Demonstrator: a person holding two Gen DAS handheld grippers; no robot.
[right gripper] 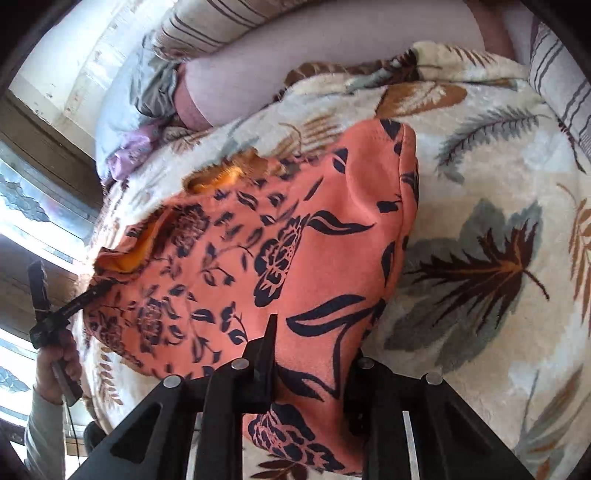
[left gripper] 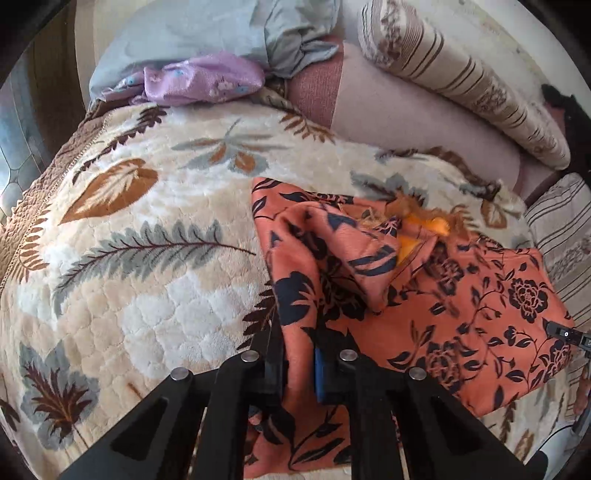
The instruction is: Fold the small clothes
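Orange floral garment (left gripper: pixel 461 314) lying on leaf-print fleece blanket (left gripper: pixel 147 240) on the bed, partly folded, one flap bunched up across the middle, yellow-orange lining showing near the top edge. Left claw (left gripper: pixel 299 365) pinching the garment's near-left edge, cloth pulled up between the fingers (left gripper: pixel 275 354). Right claw (right gripper: pixel 314 365) narrowed onto the garment's near edge, cloth running between the jaws; one finger (right gripper: pixel 267 347) plainly on the fabric, the other mostly hidden by cloth, so firm pinch hard to confirm. Left claw also seen from right wrist view at far left (right gripper: pixel 98 290), tip on the garment's edge, held by a hand (right gripper: pixel 55 369) in a pale sleeve. Around: striped floral bolster pillow (left gripper: pixel 461 81) at back right, pink sheet (left gripper: pixel 406 122) under it, grey-blue bundle (left gripper: pixel 203 33) and purple floral cloth (left gripper: pixel 199 79) heaped at back. Blanket bare left of the garment.
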